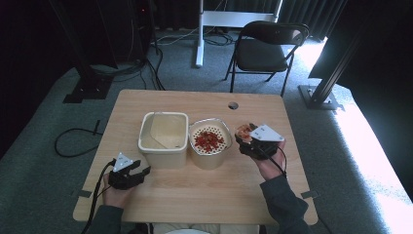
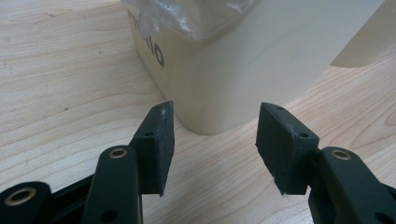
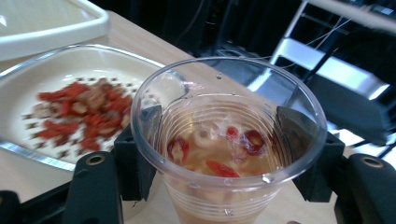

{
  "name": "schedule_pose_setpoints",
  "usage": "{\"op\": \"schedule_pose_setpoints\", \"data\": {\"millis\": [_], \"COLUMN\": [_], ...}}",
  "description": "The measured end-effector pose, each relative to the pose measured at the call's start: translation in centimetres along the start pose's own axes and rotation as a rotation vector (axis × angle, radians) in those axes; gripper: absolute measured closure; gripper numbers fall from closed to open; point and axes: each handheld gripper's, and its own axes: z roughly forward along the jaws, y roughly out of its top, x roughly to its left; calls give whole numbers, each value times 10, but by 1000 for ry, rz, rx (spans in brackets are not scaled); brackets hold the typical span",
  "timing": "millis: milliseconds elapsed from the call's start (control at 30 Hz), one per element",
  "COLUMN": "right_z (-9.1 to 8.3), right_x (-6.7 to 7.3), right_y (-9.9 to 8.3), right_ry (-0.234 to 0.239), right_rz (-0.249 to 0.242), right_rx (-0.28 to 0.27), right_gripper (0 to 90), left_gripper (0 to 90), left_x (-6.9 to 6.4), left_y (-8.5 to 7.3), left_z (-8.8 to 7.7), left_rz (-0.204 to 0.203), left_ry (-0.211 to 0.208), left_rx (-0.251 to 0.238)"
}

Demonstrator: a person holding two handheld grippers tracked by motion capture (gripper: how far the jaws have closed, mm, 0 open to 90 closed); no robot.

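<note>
- Cup (image 3: 228, 154) of liquid with red bits, clamped in the right gripper (image 3: 219, 154), just beside the strainer (image 1: 210, 141) holding red scraps.
- Left gripper (image 2: 212, 144) rests spread and empty, near the cream bin (image 2: 243, 70).
- Risk — thin plastic could buckle under a tighter squeeze, or tip early and splash the table (image 1: 195, 190).

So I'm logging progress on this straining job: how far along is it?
Some straining looks done: red bits already lie in the strainer. In hand: the right gripper is shut on a clear cup with liquid and red slices inside, upright beside the strainer. Left to do: pouring that out. The left gripper waits open by the cream bin.
</note>
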Motion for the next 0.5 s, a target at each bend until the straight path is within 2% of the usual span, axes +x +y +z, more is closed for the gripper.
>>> {"op": "schedule_pose_setpoints", "data": {"millis": [200,300,500], "right_z": [10,15,27], "right_x": [3,6,12], "right_y": [25,36,49], "right_ry": [-60,-96,-128], "right_rz": [-110,-182,-296], "right_rx": [35,54,110], "right_gripper": [340,340,343], "left_gripper": [478,478,478], "left_x": [0,0,1], "left_y": [0,0,0], "left_z": [0,0,-1], "left_rz": [2,4,2], "left_ry": [1,2,3], "left_rx": [-1,2,-2]}}
